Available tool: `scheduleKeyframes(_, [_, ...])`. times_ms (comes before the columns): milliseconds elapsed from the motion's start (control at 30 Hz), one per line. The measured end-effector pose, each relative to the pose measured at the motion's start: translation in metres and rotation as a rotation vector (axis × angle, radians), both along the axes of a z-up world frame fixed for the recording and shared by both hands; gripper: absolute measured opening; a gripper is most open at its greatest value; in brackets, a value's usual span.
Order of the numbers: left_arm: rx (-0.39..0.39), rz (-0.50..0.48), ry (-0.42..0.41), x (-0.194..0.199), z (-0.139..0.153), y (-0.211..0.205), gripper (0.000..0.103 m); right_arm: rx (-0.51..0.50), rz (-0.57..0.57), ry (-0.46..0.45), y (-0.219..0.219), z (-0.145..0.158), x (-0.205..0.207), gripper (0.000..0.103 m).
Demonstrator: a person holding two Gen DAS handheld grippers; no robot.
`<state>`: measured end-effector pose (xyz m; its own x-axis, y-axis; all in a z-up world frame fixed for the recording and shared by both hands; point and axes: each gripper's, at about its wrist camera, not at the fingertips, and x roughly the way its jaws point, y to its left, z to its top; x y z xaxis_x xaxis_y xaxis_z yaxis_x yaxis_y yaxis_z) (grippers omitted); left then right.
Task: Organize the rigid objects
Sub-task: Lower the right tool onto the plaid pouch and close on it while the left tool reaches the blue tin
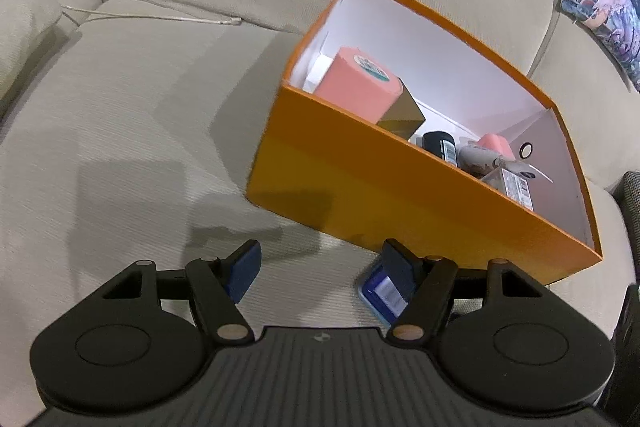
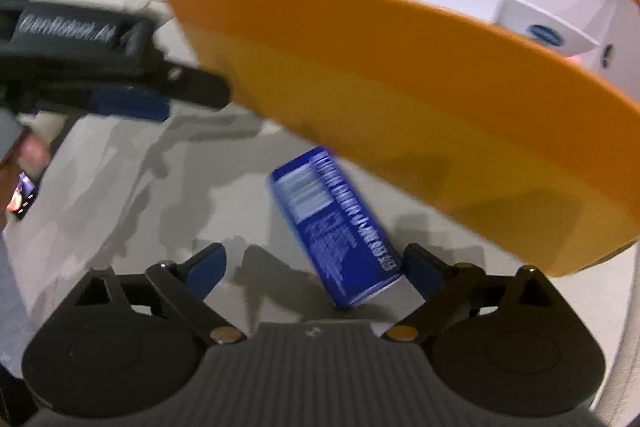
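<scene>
Fingers of the right gripper (image 2: 314, 273) are wide open and empty, just in front of the blue box (image 2: 334, 227), whose long side points away toward the orange box (image 2: 400, 99).

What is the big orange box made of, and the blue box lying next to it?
The orange box looks like smooth matte cardboard: thin straight walls, folded corners, white inside. The blue box is probably glossy printed card, judging by its sharp edges and white lettering, though blur leaves that uncertain.
</scene>
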<state>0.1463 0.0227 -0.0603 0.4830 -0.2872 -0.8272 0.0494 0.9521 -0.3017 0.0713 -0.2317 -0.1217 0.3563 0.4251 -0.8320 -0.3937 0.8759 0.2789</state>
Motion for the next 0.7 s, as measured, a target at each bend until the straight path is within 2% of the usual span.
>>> scheduleKeyframes(200, [0.006, 0.008, 0.015, -0.001, -0.002, 0.003, 0.081, 0.072, 0.116, 0.044, 0.03, 0.001, -0.009, 0.095])
scheduleKeyframes(300, [0.031, -0.023, 0.027, -0.004, -0.006, 0.001, 0.081, 0.064, 0.168, 0.046, 0.038, 0.007, -0.017, 0.095])
scheduleKeyframes(500, [0.093, -0.107, 0.045, -0.01, -0.021, -0.021, 0.081, -0.037, 0.137, 0.016, 0.007, 0.015, -0.029, 0.095])
scheduleKeyframes(700, [0.121, -0.165, 0.034, -0.017, -0.031, -0.044, 0.081, -0.085, 0.102, -0.016, -0.031, 0.019, -0.04, 0.096])
